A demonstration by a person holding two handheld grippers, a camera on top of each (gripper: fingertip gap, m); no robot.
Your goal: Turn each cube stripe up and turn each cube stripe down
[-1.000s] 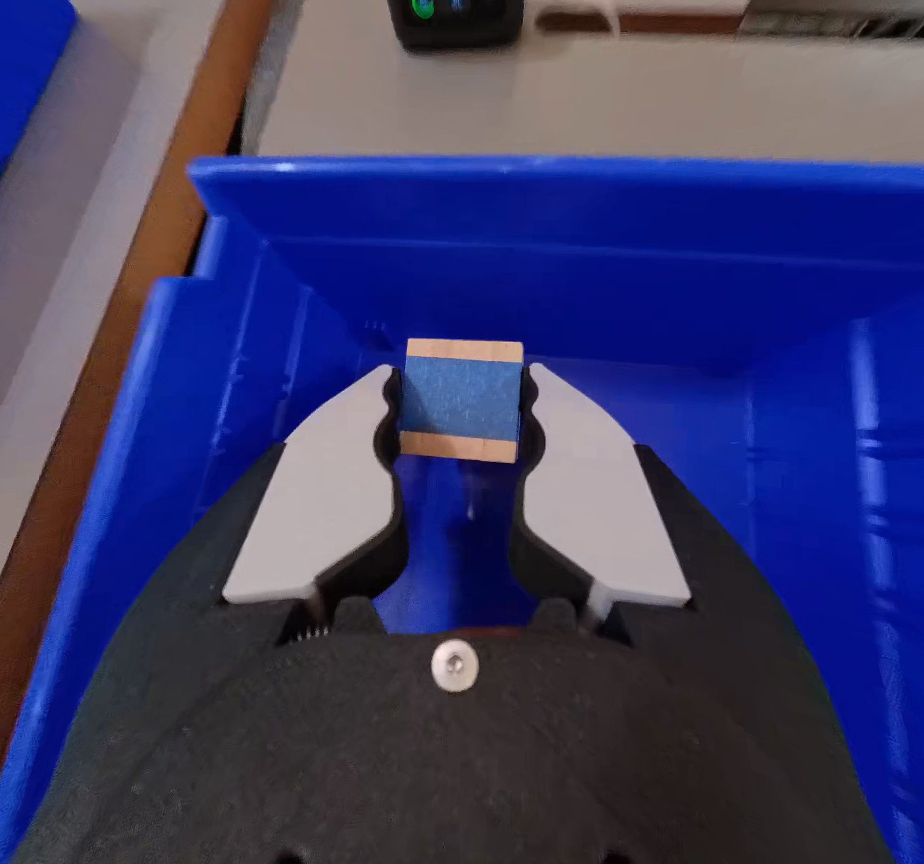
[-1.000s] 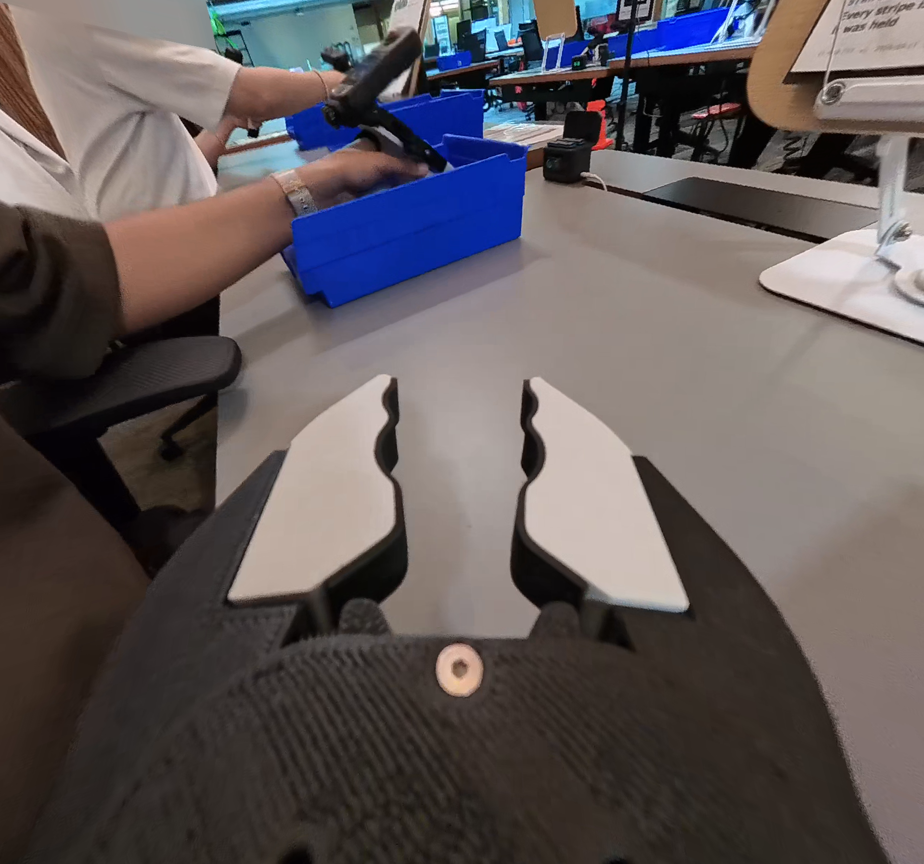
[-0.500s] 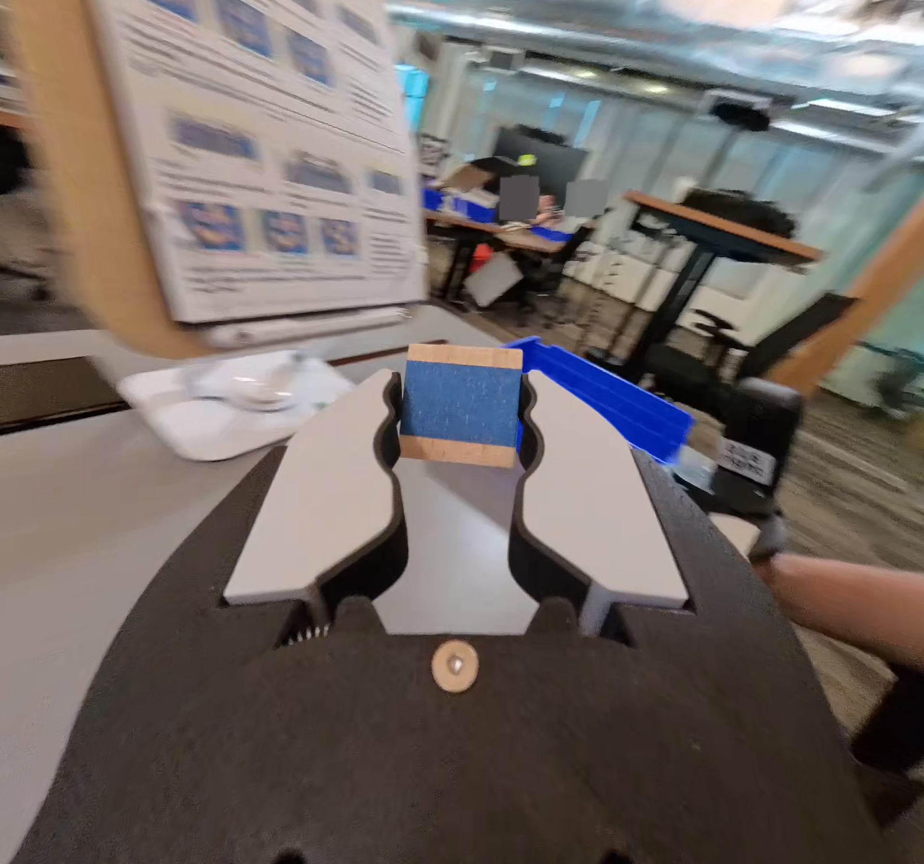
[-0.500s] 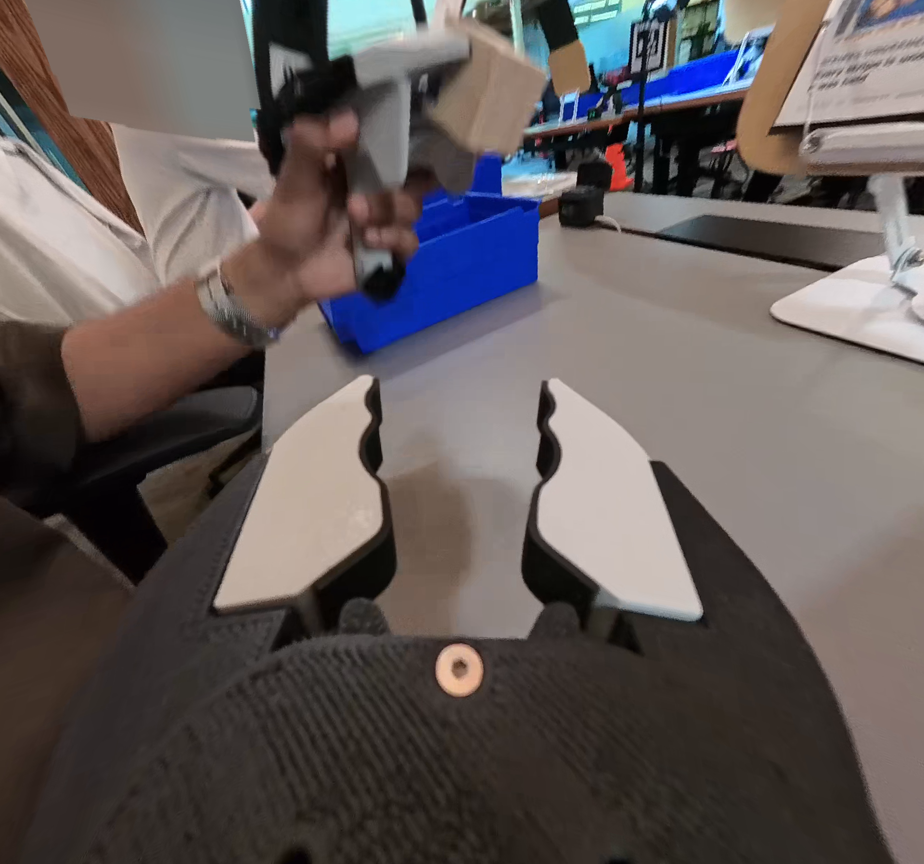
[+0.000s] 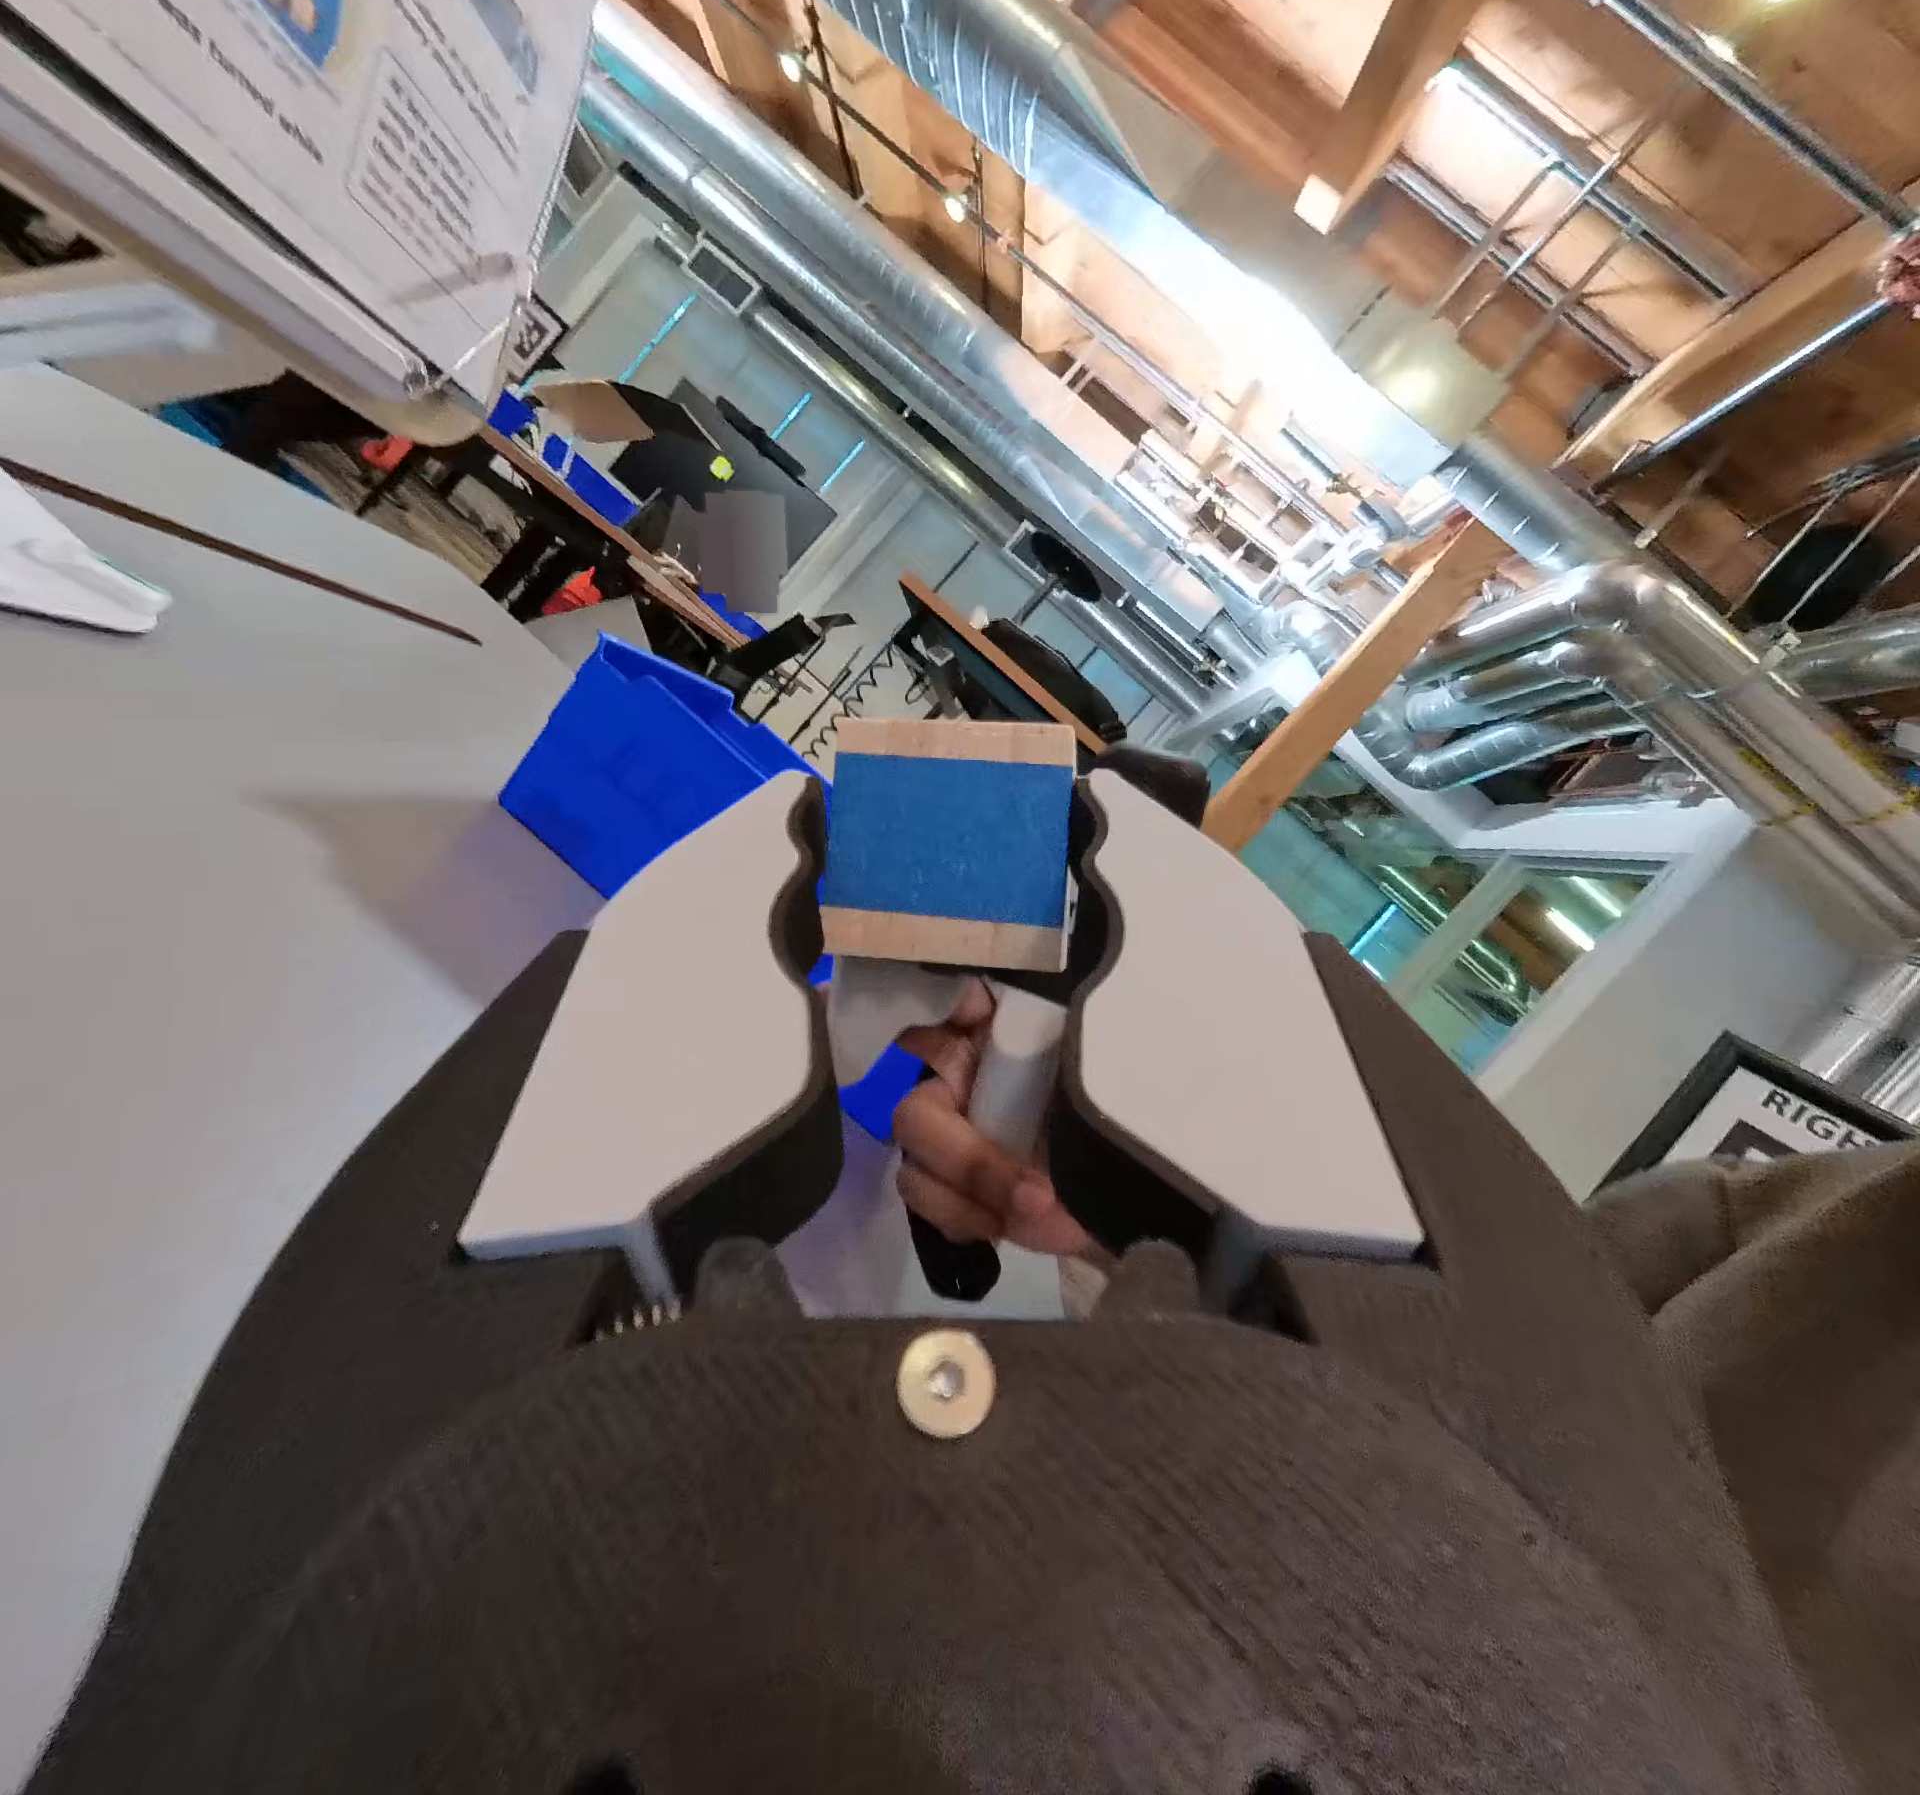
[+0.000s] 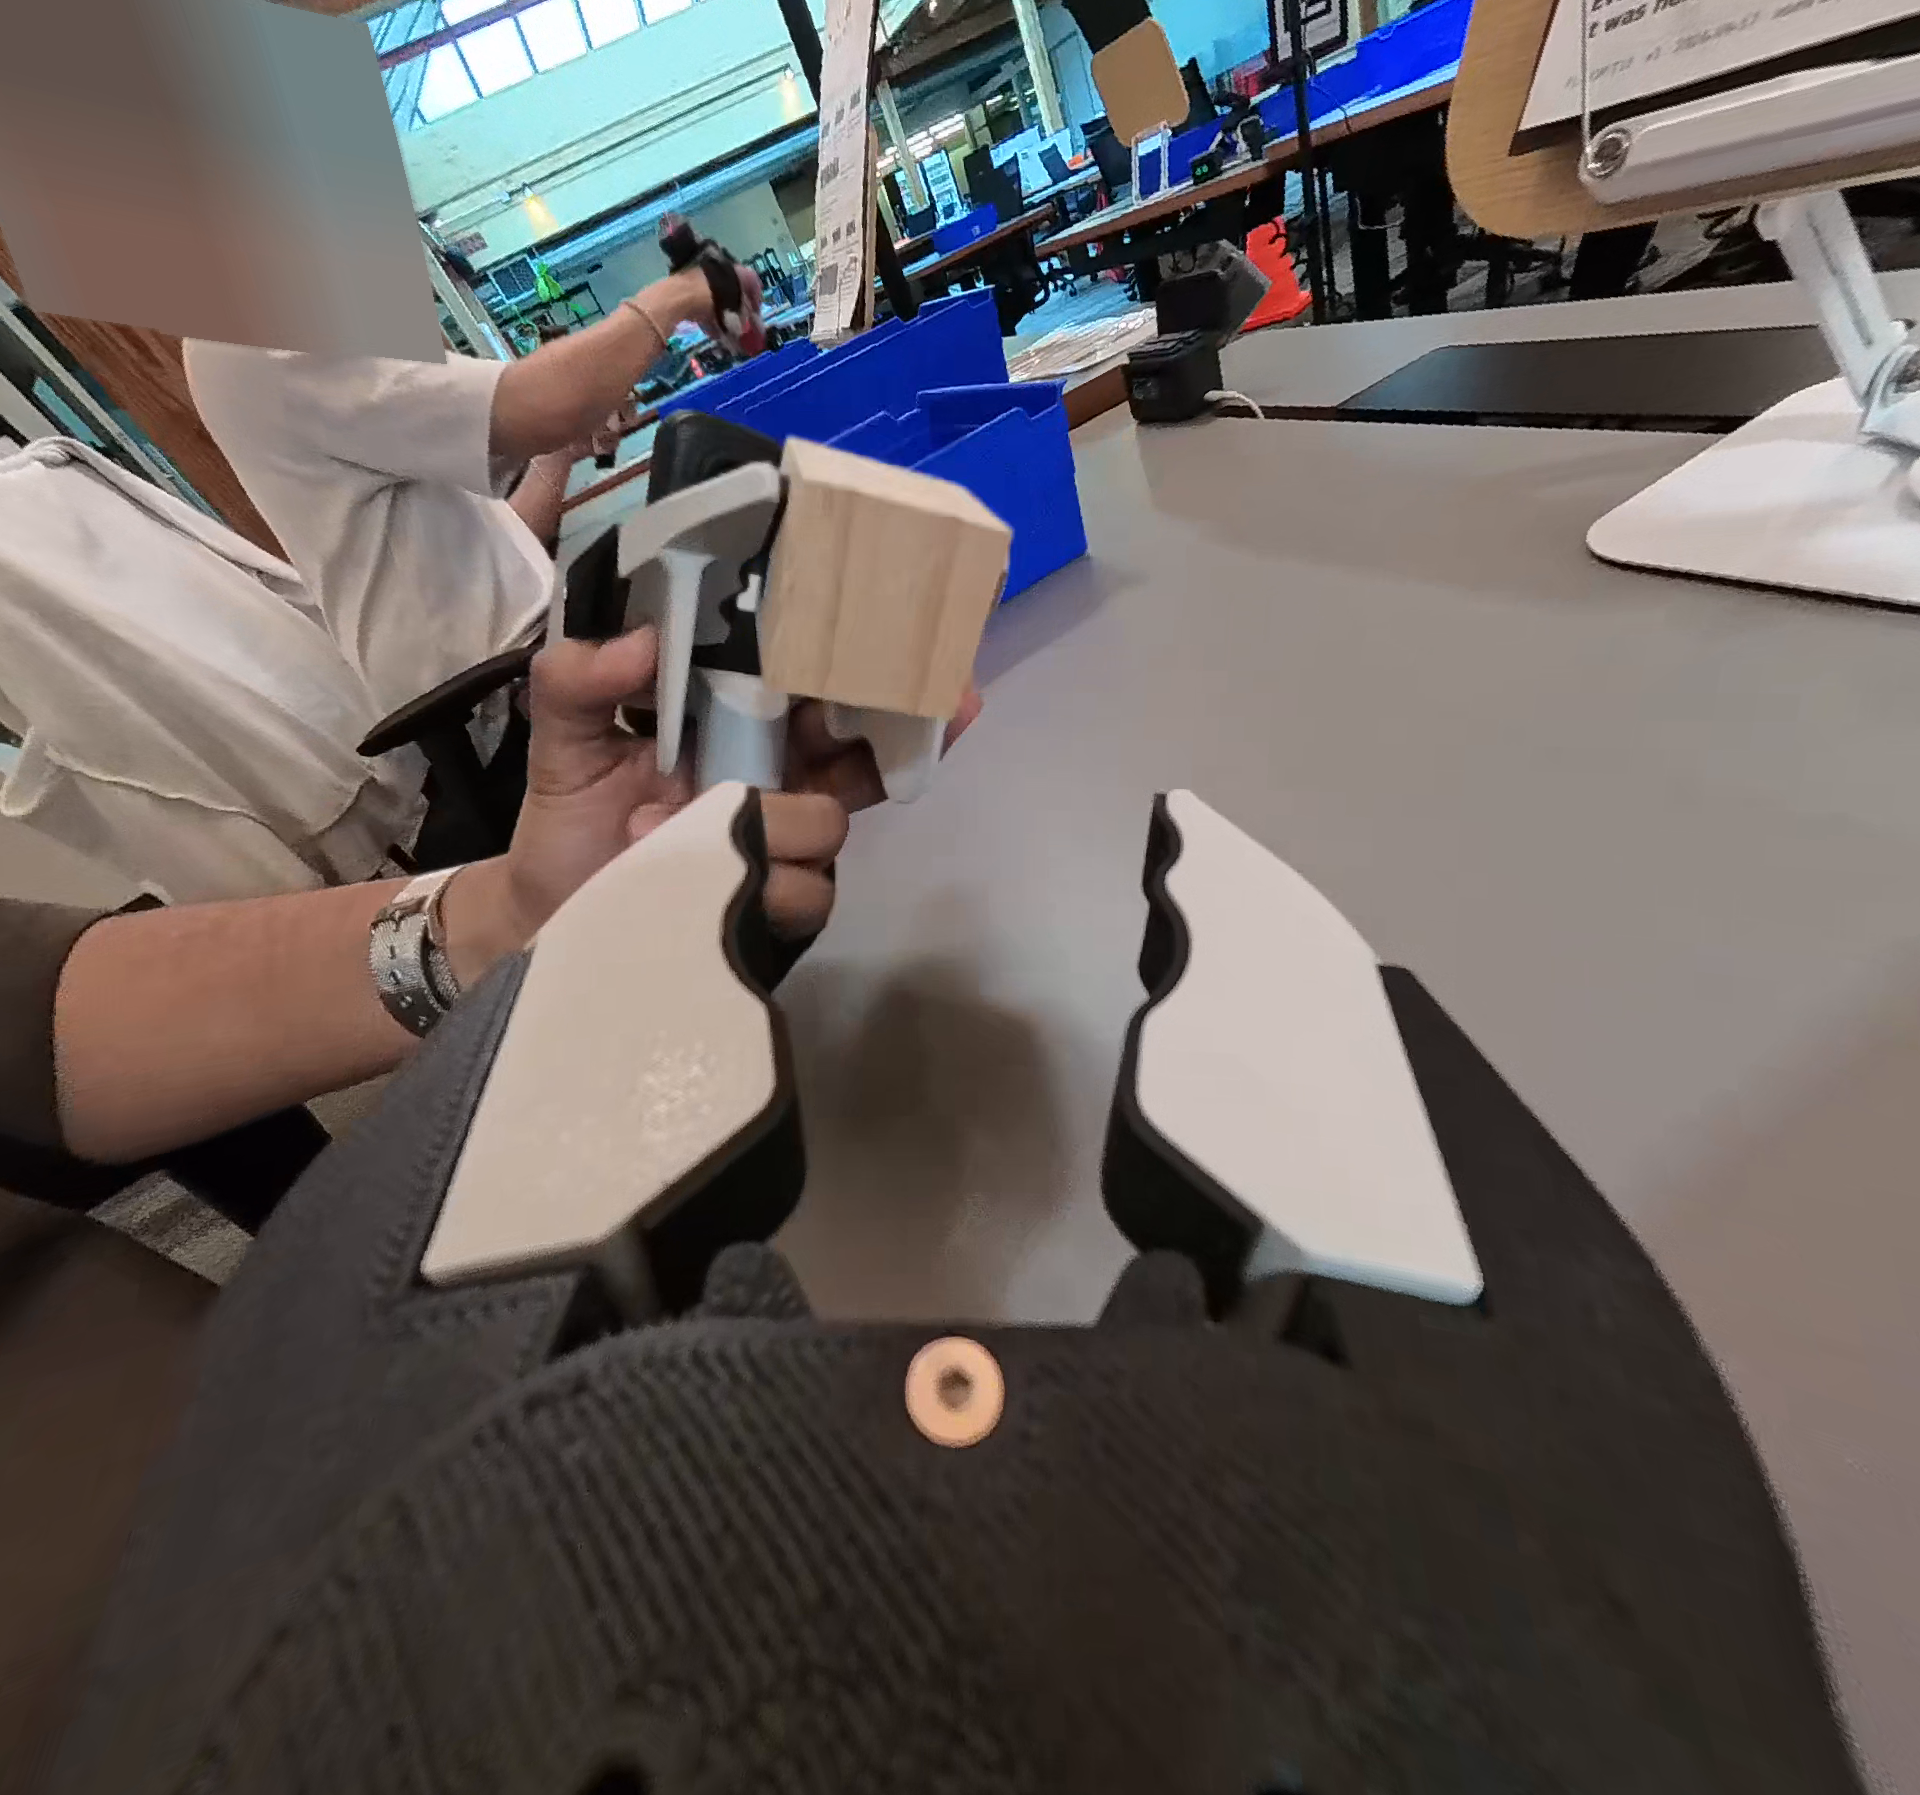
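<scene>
My left gripper (image 5: 948, 857) is shut on a wooden cube (image 5: 948, 846) and holds it in the air, tilted upward. The cube's blue stripe faces the left wrist camera. In the right wrist view the same cube (image 6: 883, 592) shows only plain wood, held by the left gripper (image 6: 821, 623) in a hand just ahead and left of my right gripper (image 6: 951, 831). My right gripper is open and empty, low over the grey table (image 6: 1403, 706). The blue bin (image 6: 987, 488) stands behind the cube on the table; it also shows in the left wrist view (image 5: 623, 789).
A white stand base (image 6: 1766, 519) with a paper board sits at the right of the table. A small black device (image 6: 1174, 374) stands beyond the bin. Another person in white (image 6: 343, 498) works at a table to the left. Grey tabletop lies ahead of my right gripper.
My left gripper lifted the cube out of the blue bin, swung it up and brought it in front of my right gripper. My right gripper's jaws opened wider.
</scene>
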